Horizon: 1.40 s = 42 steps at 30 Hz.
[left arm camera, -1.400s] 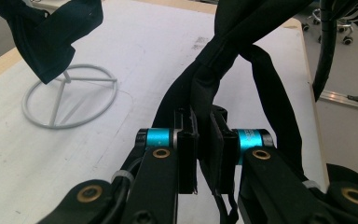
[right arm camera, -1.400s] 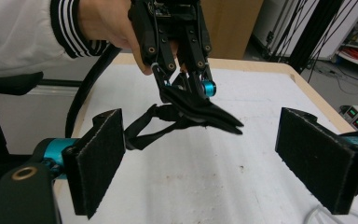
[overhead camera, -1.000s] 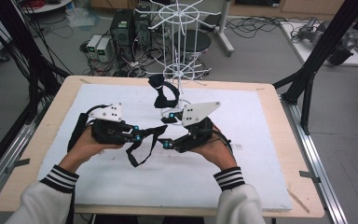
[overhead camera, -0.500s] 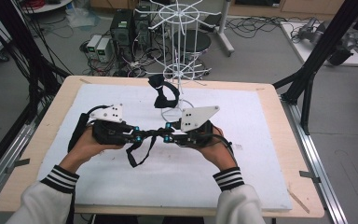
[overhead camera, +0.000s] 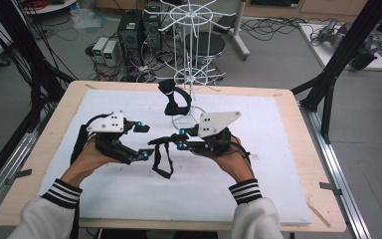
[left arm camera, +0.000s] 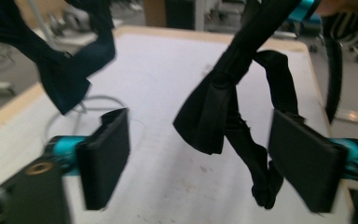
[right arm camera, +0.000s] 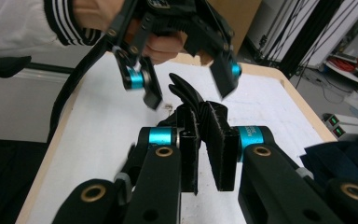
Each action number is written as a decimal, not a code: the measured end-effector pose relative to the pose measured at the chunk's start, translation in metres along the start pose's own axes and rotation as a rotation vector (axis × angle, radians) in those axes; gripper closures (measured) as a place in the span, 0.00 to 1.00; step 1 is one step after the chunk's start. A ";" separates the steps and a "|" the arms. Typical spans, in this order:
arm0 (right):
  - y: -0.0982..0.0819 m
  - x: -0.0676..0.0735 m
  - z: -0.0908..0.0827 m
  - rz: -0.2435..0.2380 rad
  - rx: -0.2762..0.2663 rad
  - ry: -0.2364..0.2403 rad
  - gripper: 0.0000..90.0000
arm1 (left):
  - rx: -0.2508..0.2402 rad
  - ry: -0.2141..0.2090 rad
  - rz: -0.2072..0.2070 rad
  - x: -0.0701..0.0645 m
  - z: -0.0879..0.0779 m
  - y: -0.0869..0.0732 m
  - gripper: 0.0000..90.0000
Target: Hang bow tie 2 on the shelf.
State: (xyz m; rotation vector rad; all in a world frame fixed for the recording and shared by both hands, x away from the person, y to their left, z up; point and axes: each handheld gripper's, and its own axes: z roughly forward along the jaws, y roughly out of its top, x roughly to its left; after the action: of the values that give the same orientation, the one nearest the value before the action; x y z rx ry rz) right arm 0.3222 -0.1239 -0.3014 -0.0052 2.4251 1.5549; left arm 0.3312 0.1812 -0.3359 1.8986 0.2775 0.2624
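The right gripper (overhead camera: 179, 141) was clenched on one end of a black strap (overhead camera: 161, 158); the left gripper (overhead camera: 143, 141), its jaws just opened, stood released around the dangling part. The strap hung near mid-table, long axis roughly vertical — soft, light, limp, best pinched at a folded end.

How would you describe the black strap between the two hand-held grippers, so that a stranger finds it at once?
On the white mat, before the wire rack, the black strap dangles from the shut right hand-held gripper. Unlike the other black piece hanging on the rack, it hangs between the hands.
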 end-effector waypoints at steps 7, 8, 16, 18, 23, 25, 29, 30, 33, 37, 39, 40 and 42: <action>-0.004 -0.002 -0.012 0.030 -0.056 -0.035 0.93 | -0.106 0.041 -0.004 0.000 -0.013 -0.011 0.14; -0.004 -0.003 -0.014 0.035 -0.064 -0.046 0.93 | -0.115 0.044 -0.004 0.000 -0.014 -0.013 0.14; -0.005 -0.006 -0.026 0.065 -0.125 -0.093 0.93 | -0.165 0.095 -0.012 -0.003 -0.023 -0.028 0.14; -0.005 -0.006 -0.027 0.068 -0.128 -0.109 0.93 | -0.169 0.107 -0.014 -0.004 -0.025 -0.032 0.14; -0.006 -0.009 -0.033 0.083 -0.162 -0.145 0.93 | -0.199 0.117 -0.024 -0.007 -0.030 -0.044 0.14; -0.007 -0.010 -0.035 0.089 -0.174 -0.155 0.93 | -0.217 0.115 -0.028 -0.008 -0.031 -0.049 0.14; -0.009 -0.012 -0.038 0.098 -0.176 -0.165 0.93 | -0.235 0.118 -0.034 -0.009 -0.034 -0.057 0.14; -0.009 -0.012 -0.038 0.101 -0.178 -0.167 0.93 | -0.236 0.122 -0.034 -0.009 -0.035 -0.058 0.14; -0.010 -0.014 -0.041 0.111 -0.186 -0.185 0.93 | -0.235 0.140 -0.023 -0.012 -0.037 -0.061 0.14; -0.012 -0.016 -0.044 0.123 -0.204 -0.206 0.93 | -0.245 0.145 -0.031 -0.016 -0.039 -0.068 0.14; -0.013 -0.018 -0.046 0.121 -0.210 -0.216 0.93 | -0.247 0.148 -0.032 -0.018 -0.041 -0.072 0.14; -0.014 -0.019 -0.047 0.126 -0.210 -0.223 0.93 | -0.247 0.149 -0.034 -0.019 -0.041 -0.074 0.14; -0.015 -0.021 -0.048 0.139 -0.220 -0.238 0.93 | -0.255 0.155 -0.043 -0.020 -0.043 -0.079 0.14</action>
State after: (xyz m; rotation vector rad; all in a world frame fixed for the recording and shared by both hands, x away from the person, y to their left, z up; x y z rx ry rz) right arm 0.3340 -0.1762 -0.2916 0.2955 2.1030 1.7636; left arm 0.2940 0.2393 -0.3965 1.6218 0.3708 0.3981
